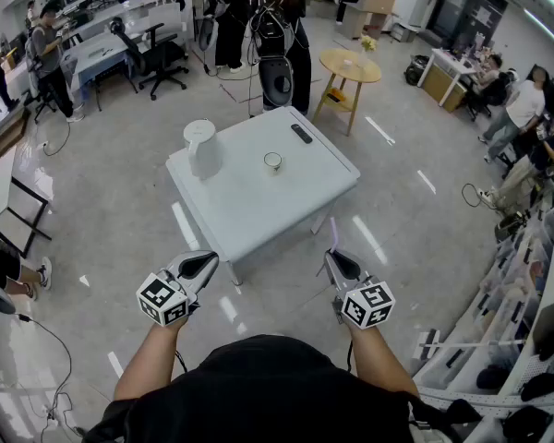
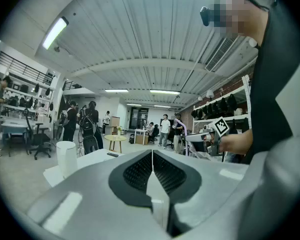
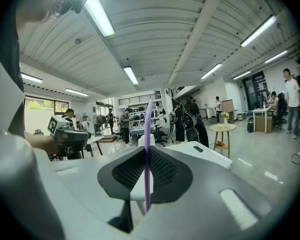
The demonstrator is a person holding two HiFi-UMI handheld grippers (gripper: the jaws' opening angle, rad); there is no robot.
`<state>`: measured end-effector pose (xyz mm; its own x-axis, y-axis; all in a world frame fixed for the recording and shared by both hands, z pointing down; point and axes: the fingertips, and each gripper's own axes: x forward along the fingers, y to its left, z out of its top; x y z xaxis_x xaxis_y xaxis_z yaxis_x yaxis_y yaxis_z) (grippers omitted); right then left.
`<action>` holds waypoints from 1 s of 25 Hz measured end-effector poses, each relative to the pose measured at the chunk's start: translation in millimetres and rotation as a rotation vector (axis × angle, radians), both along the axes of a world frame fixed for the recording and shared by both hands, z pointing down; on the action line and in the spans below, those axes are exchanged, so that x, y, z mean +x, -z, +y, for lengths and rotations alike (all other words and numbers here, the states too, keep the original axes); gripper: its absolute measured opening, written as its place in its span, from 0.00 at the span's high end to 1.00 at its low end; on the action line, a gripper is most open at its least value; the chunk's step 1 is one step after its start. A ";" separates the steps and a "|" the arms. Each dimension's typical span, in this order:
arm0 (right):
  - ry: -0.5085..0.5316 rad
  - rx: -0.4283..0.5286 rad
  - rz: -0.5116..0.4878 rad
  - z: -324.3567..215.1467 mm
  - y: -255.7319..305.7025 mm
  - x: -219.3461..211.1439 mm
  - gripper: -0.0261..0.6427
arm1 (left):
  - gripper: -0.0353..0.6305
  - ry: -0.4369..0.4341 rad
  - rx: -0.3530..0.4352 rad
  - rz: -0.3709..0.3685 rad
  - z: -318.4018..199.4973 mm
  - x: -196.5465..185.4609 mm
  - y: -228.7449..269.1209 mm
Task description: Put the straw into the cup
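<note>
Head view: the cup [image 1: 273,161] sits on the table [image 1: 286,215]. Our right gripper [image 1: 331,256] pinches the straw [image 1: 332,233]; our left gripper [image 1: 211,259] is closed, empty.

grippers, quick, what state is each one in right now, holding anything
Left gripper: closed, nothing in it.
Right gripper: closed on the purple straw.
</note>
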<state>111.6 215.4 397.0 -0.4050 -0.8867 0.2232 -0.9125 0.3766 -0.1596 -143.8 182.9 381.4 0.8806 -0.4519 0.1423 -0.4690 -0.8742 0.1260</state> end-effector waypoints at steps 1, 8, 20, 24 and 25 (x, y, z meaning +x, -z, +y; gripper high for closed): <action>0.004 0.003 0.000 -0.5 0.5 4.1 0.88 | 0.94 0.001 -0.003 -0.001 0.7 3.8 -2.3; 0.027 0.006 -0.006 -8.5 1.2 27.0 0.88 | 0.94 0.032 -0.004 -0.002 -1.3 21.2 1.4; 0.052 0.023 -0.059 -19.4 2.3 62.9 0.89 | 0.95 0.076 0.003 -0.021 -0.4 50.7 4.5; 0.069 0.028 -0.059 -18.4 0.3 71.3 0.89 | 0.95 0.082 0.005 -0.021 5.8 60.2 0.4; 0.072 0.029 -0.058 -19.1 -0.1 73.1 0.89 | 0.95 0.083 0.004 -0.020 6.9 62.5 -0.7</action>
